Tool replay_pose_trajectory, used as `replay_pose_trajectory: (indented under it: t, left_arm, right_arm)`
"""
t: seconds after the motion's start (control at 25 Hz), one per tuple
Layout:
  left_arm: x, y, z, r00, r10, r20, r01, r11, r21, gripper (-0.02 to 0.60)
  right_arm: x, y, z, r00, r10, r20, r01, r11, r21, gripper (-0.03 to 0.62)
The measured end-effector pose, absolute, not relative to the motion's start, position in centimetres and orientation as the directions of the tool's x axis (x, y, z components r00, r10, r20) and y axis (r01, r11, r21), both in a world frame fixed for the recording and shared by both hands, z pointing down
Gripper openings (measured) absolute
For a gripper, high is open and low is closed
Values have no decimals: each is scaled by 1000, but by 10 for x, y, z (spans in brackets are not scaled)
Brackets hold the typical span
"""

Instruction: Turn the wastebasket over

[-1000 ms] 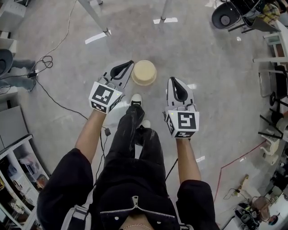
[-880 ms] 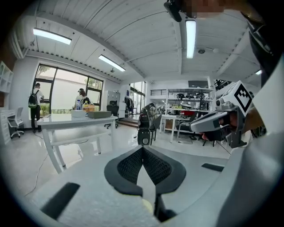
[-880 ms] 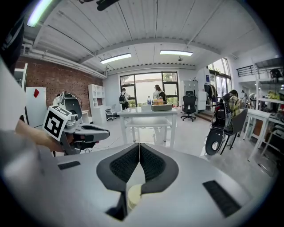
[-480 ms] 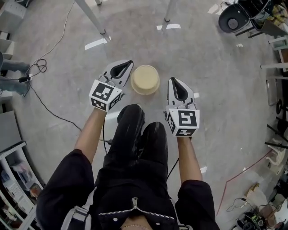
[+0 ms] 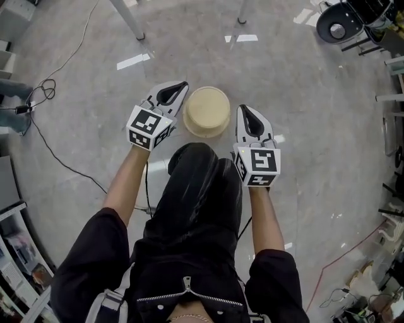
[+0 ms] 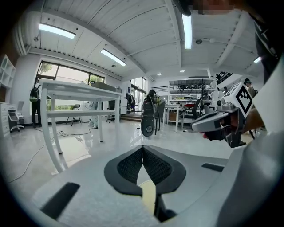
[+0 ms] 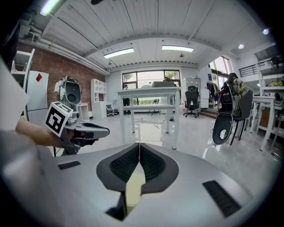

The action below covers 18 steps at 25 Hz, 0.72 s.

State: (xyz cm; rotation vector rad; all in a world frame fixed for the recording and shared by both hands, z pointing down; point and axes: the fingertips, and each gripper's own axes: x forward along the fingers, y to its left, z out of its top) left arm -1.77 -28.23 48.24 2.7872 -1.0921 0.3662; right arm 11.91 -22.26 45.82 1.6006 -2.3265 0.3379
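Observation:
A round cream wastebasket (image 5: 207,111) stands on the grey floor just ahead of my knees, with a flat closed face showing on top. My left gripper (image 5: 183,84) is shut and empty, its tip close beside the basket's upper left edge. On the basket's right side my right gripper (image 5: 242,107) is also shut with nothing in it. In the left gripper view the jaws (image 6: 143,146) meet, a sliver of cream wastebasket (image 6: 148,195) shows below them, and the right gripper (image 6: 213,122) is at the right. The right gripper view has its closed jaws (image 7: 140,144) and the left gripper (image 7: 95,130).
White table legs (image 5: 129,19) stand beyond the basket, and a black cable (image 5: 57,151) trails over the floor at the left. An office chair (image 5: 344,22) is at the top right, shelves (image 5: 12,252) at the lower left. My black-trousered knees (image 5: 202,183) are folded right behind the basket.
Both grippers have sunk towards the floor as the person crouched. The wastebasket looks larger and nearer, and the knees have folded up behind it. Both jaws stayed shut.

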Motion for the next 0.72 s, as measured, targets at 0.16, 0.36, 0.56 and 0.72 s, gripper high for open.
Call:
replay_pose_trajectory:
  t: [0.16,0.36,0.56,0.72]
  left_arm:
    - [-20,-290,530,717,-641,275,-671,-741,22,6]
    - [-26,-299,582,719,-640,273,-672,-740,34,8]
    - [-26,-298,636,761,-569,311,-630,-763,144,108]
    - [-21,-293,675,801,-491,343,-580,-779,238,318]
  right_arm:
    - [116,-236,504,-349,-862,368,-928,373,-7,12]
    - [118,-249,552,-363,-852,377,-918,396,12,12]
    - [118,-255,606,-419,-800,430,-884,467,8,12]
    - [117,-259,640,-465,-749,473,-856,517,-22,69]
